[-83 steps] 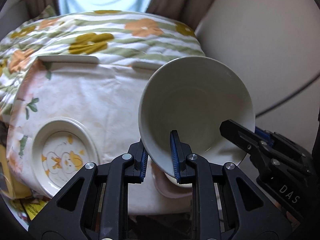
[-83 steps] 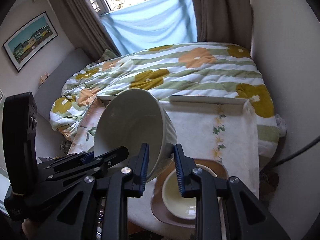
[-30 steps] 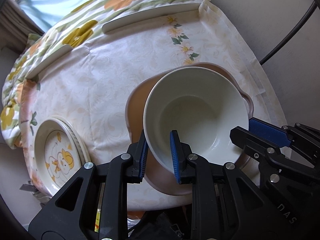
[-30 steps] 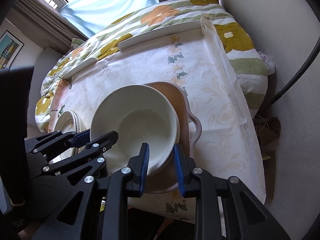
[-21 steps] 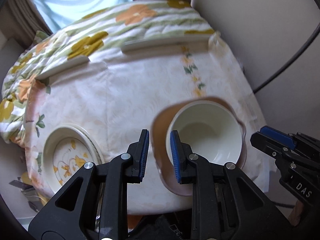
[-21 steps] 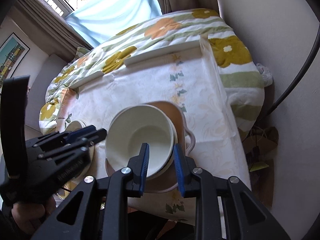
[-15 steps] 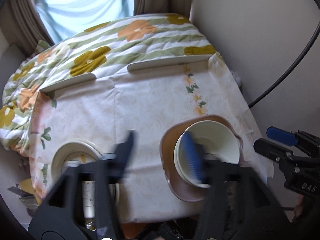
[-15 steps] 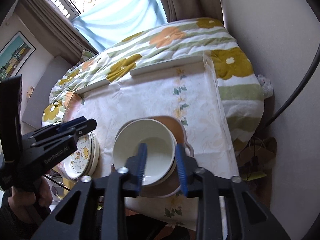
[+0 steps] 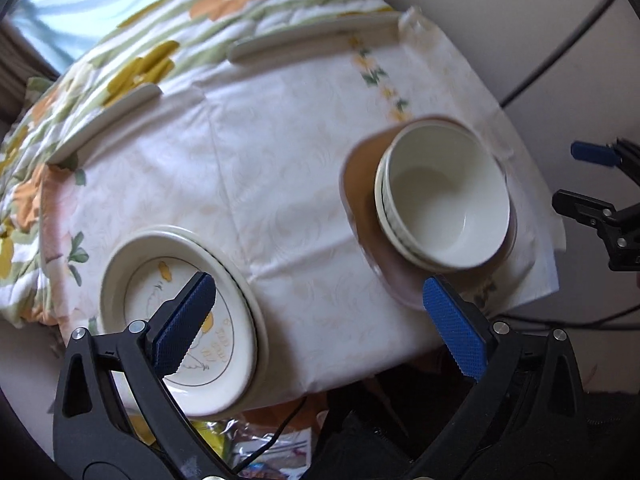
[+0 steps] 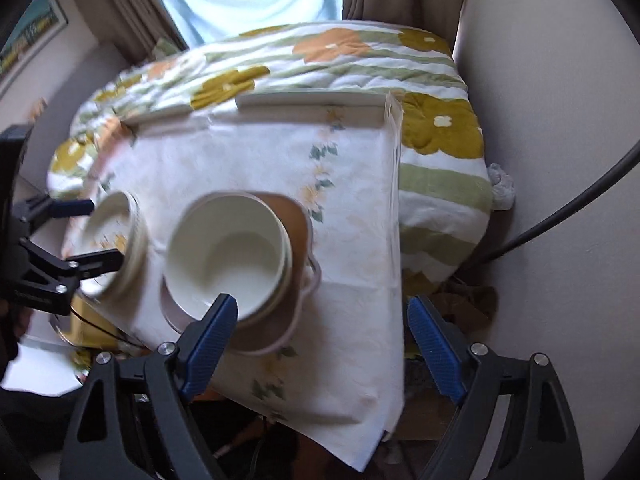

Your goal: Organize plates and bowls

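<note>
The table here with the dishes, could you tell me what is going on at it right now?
A person with a gripper in each hand is tidying dishes. The white bowl sits nested in another bowl on the brown dish. The left gripper and right gripper are open, holding nothing. The duck plates sit stacked on the tablecloth.

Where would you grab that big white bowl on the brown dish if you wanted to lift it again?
Probably by the rim of the big white bowl, one finger inside and one outside its thin upright wall. It sits nested in another bowl on the brown dish, so its sides are partly hidden. Coming from above at the near edge suits the open right gripper.
</note>
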The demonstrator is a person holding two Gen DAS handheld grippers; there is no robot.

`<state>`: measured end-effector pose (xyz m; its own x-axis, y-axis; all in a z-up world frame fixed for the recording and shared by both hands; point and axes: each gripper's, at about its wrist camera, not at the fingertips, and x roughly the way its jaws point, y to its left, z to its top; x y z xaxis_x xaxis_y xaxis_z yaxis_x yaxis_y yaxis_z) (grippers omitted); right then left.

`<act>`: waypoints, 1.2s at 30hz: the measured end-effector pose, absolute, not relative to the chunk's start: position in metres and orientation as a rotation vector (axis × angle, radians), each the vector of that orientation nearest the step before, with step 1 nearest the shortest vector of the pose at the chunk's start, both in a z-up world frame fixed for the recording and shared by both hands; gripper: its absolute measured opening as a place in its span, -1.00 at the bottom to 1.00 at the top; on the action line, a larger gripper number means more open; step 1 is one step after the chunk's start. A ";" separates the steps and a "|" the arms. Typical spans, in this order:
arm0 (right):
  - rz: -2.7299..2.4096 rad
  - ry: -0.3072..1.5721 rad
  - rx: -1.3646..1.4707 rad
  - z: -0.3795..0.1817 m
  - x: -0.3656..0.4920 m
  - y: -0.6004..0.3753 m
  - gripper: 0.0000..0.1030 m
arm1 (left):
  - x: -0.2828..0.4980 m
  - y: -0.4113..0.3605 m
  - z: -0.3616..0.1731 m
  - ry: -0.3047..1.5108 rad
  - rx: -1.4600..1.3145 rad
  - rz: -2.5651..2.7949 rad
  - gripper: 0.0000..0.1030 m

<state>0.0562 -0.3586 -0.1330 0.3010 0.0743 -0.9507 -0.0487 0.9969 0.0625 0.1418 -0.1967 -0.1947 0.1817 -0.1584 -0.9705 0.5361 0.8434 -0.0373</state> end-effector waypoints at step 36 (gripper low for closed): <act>0.331 1.444 0.044 -0.232 0.073 -0.333 -0.63 | 0.124 -0.260 -0.272 1.358 0.431 -0.625 -0.64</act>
<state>0.0728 -0.3334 -0.2322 0.0894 0.2486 -0.9645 -0.1961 0.9538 0.2277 0.1241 -0.2601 -0.2718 0.0904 -0.1636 -0.9824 0.6398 0.7655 -0.0686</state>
